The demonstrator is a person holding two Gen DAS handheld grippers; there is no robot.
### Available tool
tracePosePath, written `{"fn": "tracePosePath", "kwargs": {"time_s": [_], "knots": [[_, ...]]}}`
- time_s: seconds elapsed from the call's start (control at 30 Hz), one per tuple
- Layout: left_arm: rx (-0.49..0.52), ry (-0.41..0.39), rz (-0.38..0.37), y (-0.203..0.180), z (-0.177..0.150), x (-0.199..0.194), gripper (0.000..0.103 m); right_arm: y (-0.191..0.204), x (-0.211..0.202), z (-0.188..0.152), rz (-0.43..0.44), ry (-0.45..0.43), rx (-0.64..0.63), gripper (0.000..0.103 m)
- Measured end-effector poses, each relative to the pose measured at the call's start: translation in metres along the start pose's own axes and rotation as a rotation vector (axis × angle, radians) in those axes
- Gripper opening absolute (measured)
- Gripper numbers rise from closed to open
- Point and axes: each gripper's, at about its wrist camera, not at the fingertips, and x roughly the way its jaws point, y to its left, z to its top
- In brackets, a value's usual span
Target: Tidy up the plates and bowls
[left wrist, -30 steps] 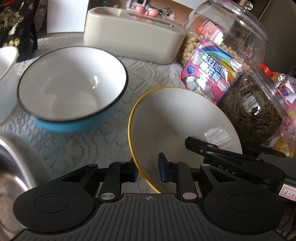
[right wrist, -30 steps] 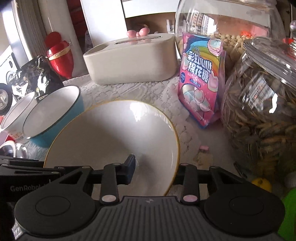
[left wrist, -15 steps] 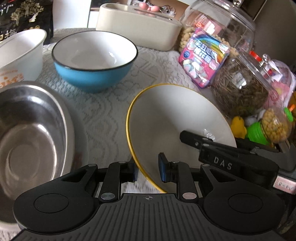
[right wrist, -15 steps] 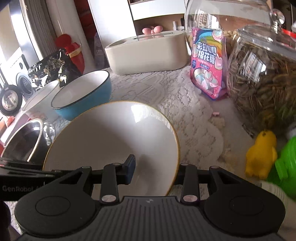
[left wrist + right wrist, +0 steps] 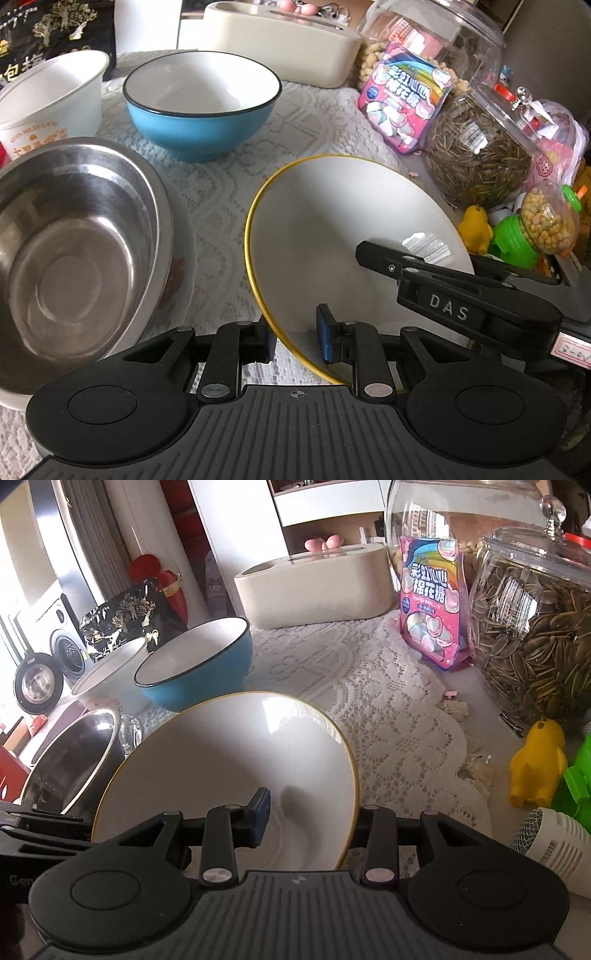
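The wide white bowl with a thin yellow rim (image 5: 332, 229) sits low and centre-right in the left wrist view, above the white lace tablecloth (image 5: 221, 206), tilted, with both tongs on it. The left gripper (image 5: 295, 341) straddles the near-left rim, one blue pad outside and one inside; the pads look slightly apart from the wall, so I judge it a loose pinch. The right gripper (image 5: 306, 821) spans the opposite rim at the bottom centre of its own view, and its jaws are opening with the rim between them; the outer finger is hidden behind the bowl.

The relation that matters: the large stainless steel bowl (image 5: 74, 258) lies to the left of the held bowl, just beside it, nearer the left gripper. The blue bowl with a dark rim (image 5: 201, 110) stands toward the upper left, further off, with a white paper tub (image 5: 51, 96) beside it.
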Motion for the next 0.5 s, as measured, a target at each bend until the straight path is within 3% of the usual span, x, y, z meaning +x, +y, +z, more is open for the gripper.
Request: {"fn": "tracePosePath", "kwargs": {"time_s": [0.5], "knots": [[-0.003,-0.001,0.021,0.0002,-0.0019,-0.0028,0.024,0.0041,-0.0028,-0.0052,0.019,-0.006,-0.015,0.044]]}}
